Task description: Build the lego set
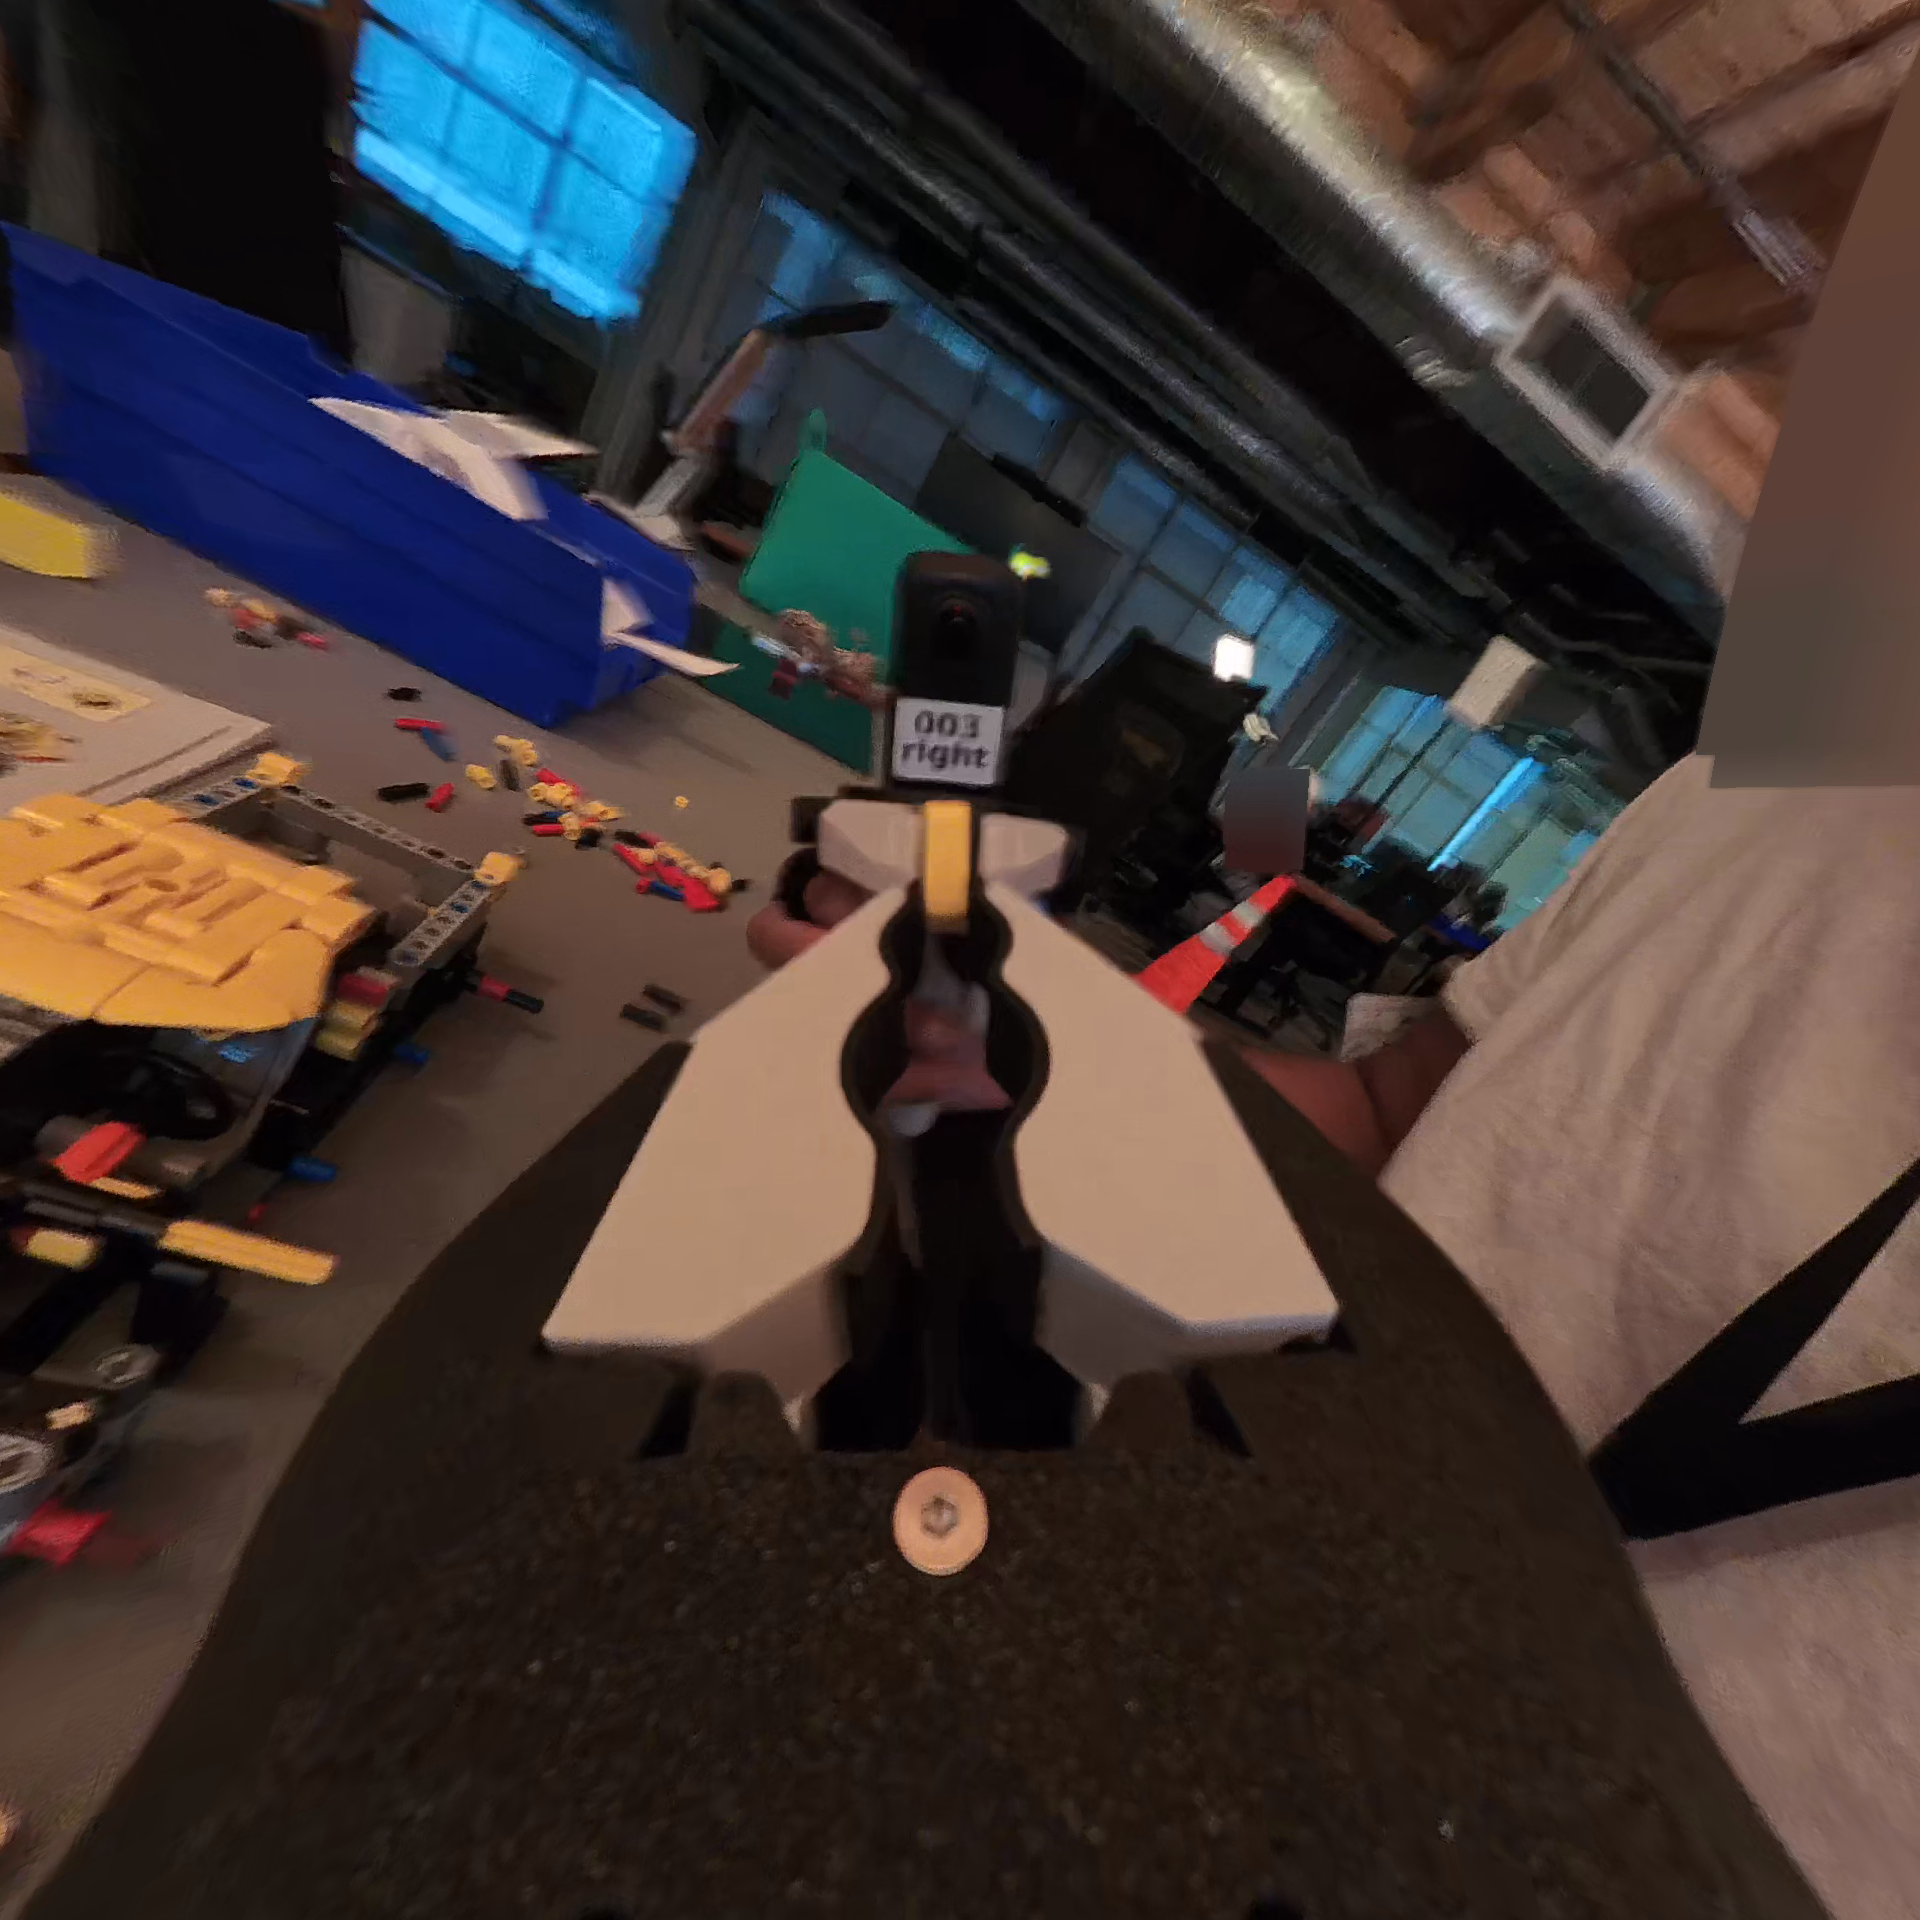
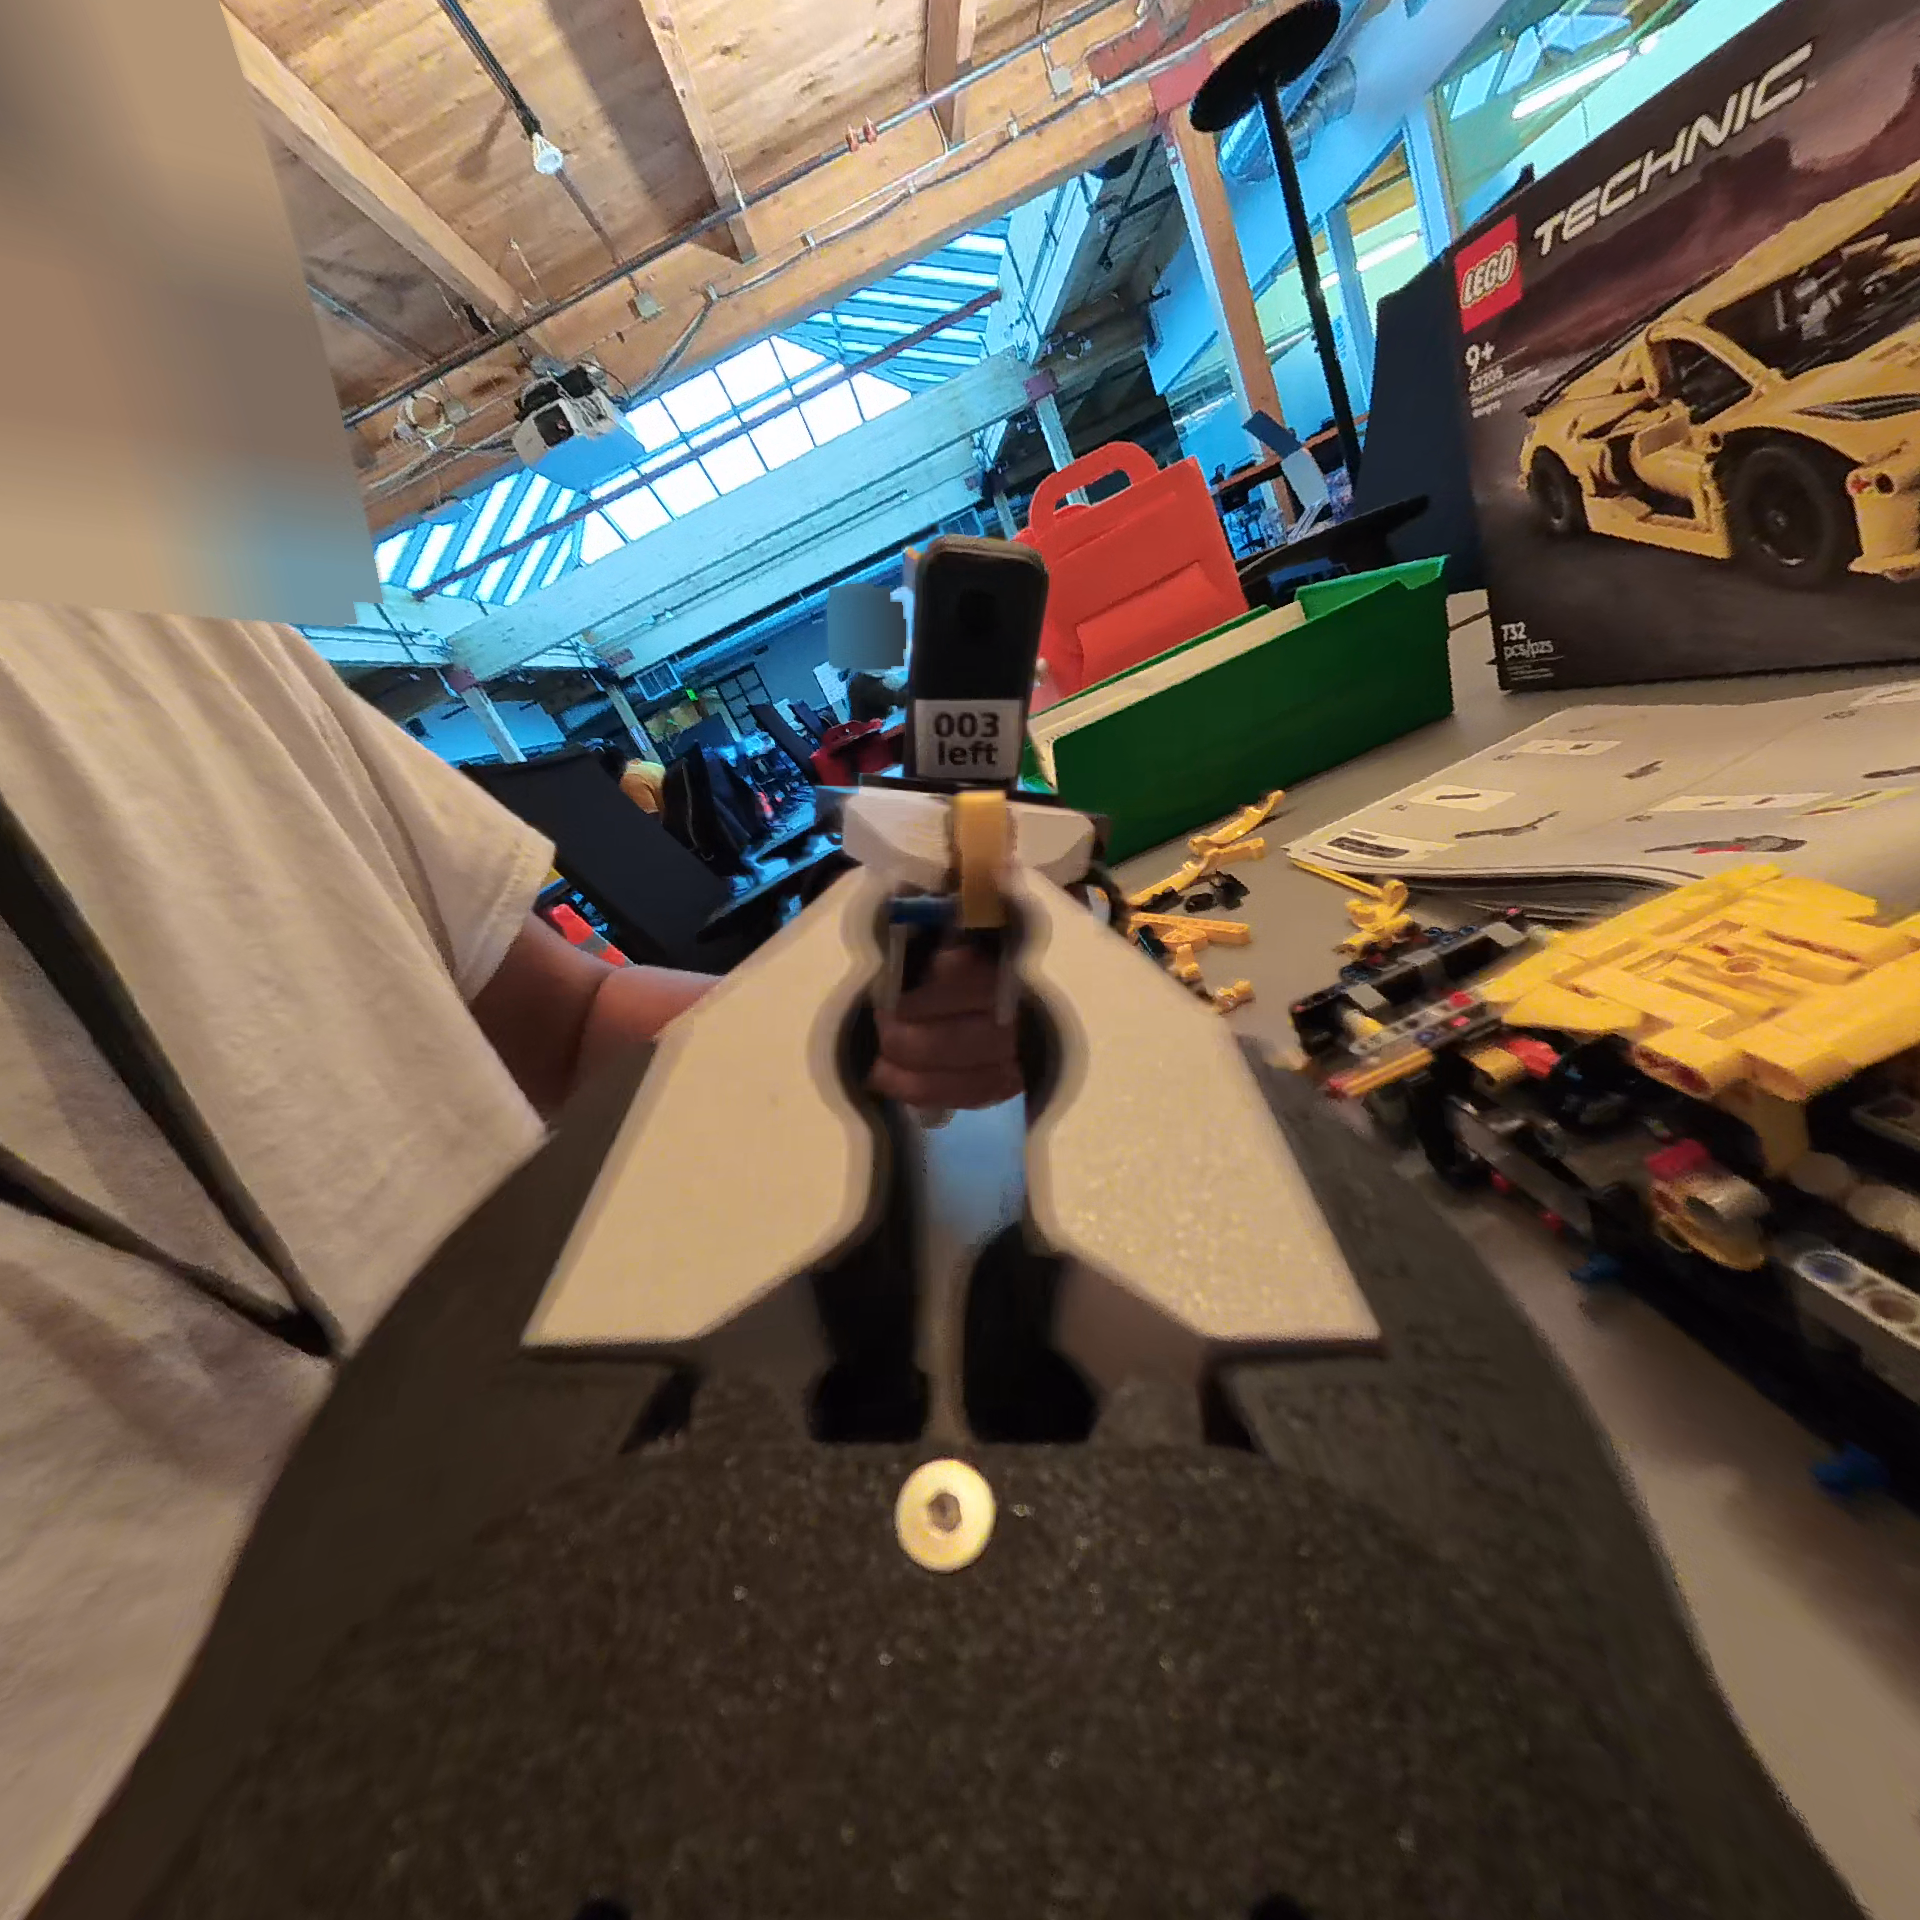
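Left to right: the half-built yellow car (image 1: 197, 935) is lying on the bench (image 1: 582, 966) at the left tongs' (image 1: 945, 914) 9 o'clock, with blue bins (image 1: 260, 468) holding white paper at 10 o'clock. At centre, the left tongs and the right tongs (image 2: 961, 914) are facing tip to tip, both apparently clenching a small yellow piece (image 1: 947, 862), its long axis running 12 to 6. From the right tongs the car is sitting at 3 o'clock, and neither hand looks nearer. A green bin (image 2: 1247, 717) at 1 o'clock is holding something flat and white.
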The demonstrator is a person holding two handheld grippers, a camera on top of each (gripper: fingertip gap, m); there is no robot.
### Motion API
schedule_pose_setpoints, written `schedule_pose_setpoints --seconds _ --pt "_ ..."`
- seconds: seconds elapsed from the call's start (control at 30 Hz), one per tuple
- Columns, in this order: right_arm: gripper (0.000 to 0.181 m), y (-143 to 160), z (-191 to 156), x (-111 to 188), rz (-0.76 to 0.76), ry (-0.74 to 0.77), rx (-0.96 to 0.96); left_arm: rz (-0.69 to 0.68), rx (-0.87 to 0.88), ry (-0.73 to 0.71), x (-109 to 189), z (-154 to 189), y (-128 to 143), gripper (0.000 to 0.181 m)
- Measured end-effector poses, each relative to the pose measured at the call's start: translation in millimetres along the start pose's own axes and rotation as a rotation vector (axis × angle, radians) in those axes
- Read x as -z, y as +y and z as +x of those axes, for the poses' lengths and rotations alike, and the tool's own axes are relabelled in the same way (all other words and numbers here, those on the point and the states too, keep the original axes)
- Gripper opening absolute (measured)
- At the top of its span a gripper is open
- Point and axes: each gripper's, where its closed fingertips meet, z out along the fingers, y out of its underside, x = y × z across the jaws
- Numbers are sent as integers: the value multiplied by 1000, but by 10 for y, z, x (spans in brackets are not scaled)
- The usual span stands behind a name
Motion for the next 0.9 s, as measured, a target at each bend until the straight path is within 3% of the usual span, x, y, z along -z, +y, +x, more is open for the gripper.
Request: schedule_pose_setpoints --seconds 0.03,0.3,0.4,0.9 --pt "7 1 17 22 -2 13 25 5 30 16 -10 18 1 7" --pt "7 -75 -13 17 51 -35 -48 26 -13 16 -28 50 -50 7" --pt "29 -92 -42 4 57 -44 -48 14 -62 -26 -23 11 -39 7" --pt "23 20 -18 -23 -6 -3 69 34 -62 -50 -6 -12 -54 7"
